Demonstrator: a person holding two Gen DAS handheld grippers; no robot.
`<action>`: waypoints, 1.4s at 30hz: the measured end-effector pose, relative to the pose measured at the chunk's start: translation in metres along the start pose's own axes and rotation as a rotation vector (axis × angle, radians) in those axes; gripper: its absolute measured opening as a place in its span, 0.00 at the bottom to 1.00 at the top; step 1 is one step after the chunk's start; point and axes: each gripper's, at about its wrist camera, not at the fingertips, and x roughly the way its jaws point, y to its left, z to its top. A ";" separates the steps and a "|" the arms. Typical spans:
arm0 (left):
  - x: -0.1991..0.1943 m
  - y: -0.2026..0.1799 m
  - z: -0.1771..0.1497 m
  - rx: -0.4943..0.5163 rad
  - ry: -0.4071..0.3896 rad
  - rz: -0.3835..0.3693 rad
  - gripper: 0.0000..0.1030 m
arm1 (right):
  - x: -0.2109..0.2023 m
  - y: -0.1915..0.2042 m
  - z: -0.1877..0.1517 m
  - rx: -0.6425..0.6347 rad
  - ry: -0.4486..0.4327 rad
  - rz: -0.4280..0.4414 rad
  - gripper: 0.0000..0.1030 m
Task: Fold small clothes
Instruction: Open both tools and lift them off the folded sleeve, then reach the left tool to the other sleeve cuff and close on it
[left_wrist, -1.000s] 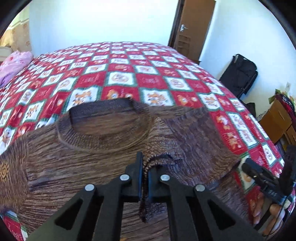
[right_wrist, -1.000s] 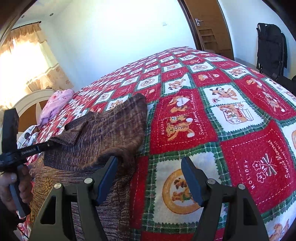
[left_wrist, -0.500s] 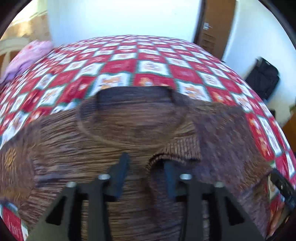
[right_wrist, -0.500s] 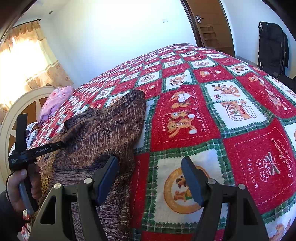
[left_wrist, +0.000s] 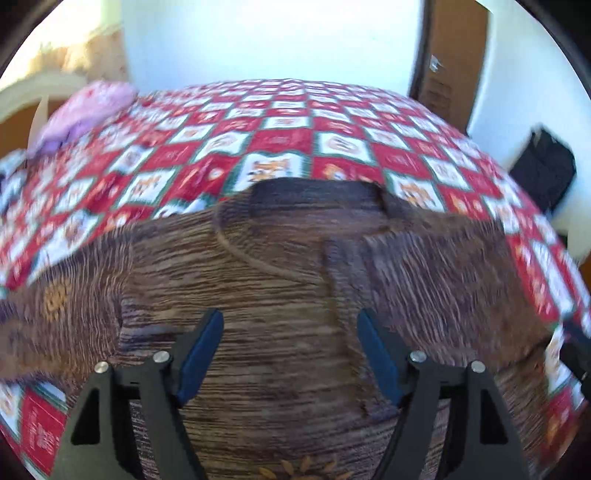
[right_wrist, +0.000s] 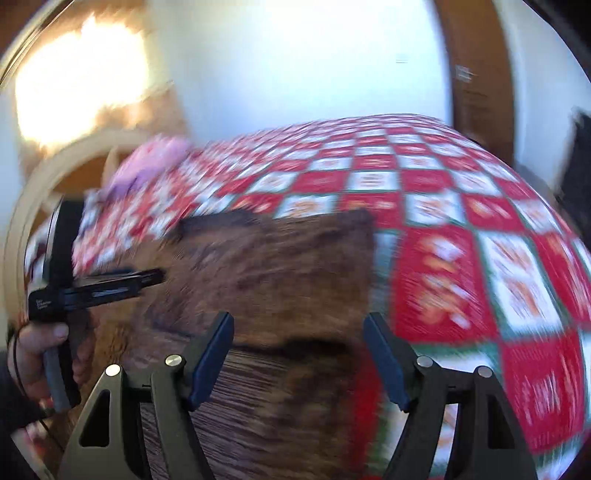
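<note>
In the left wrist view the left gripper (left_wrist: 290, 350) hangs over the brown sweater (left_wrist: 280, 280) with its jaws opening, already spread wide; its blue-padded fingers (left_wrist: 201, 350) stand apart on either side of a strip of knit, and nothing is pinched between them; whether the tips brush the wool cannot be told. The sweater is a streaky brown knit with horizontal ribs, lying flat on the quilt (left_wrist: 280, 144), a patchwork of red and white squares edged in green; its round ribbed collar (left_wrist: 317, 195) points away from the camera, so its long axis runs from the camera toward the far wall; one sleeve (left_wrist: 436, 277) is folded in across the body from the right, its cuff end (left_wrist: 334, 266) reaching near the middle below the collar; a small orange motif (left_wrist: 55, 301) shows on the left sleeve. A pink bundle (left_wrist: 86, 110) lies at the far left corner of the bed; a wooden door (left_wrist: 454, 62) stands beyond.

The right wrist view is blurred; the right gripper (right_wrist: 299, 354) is likewise spread wide, empty, above the sweater's (right_wrist: 280, 280) folded right edge; the quilt (right_wrist: 461, 236) lies bare to the right. At the left a hand (right_wrist: 44, 354) grips the handle of the left gripper (right_wrist: 147, 277), whose fingers reach over the knit.
</note>
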 end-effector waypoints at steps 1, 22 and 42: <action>0.004 -0.007 -0.002 0.037 0.005 0.017 0.75 | 0.013 0.007 0.003 -0.030 0.046 0.007 0.72; -0.043 0.070 -0.041 -0.040 -0.048 -0.053 0.82 | 0.078 0.103 0.012 -0.097 0.238 0.081 0.72; -0.091 0.301 -0.097 -0.272 -0.073 0.360 0.82 | 0.094 0.162 -0.010 -0.202 0.220 0.021 0.72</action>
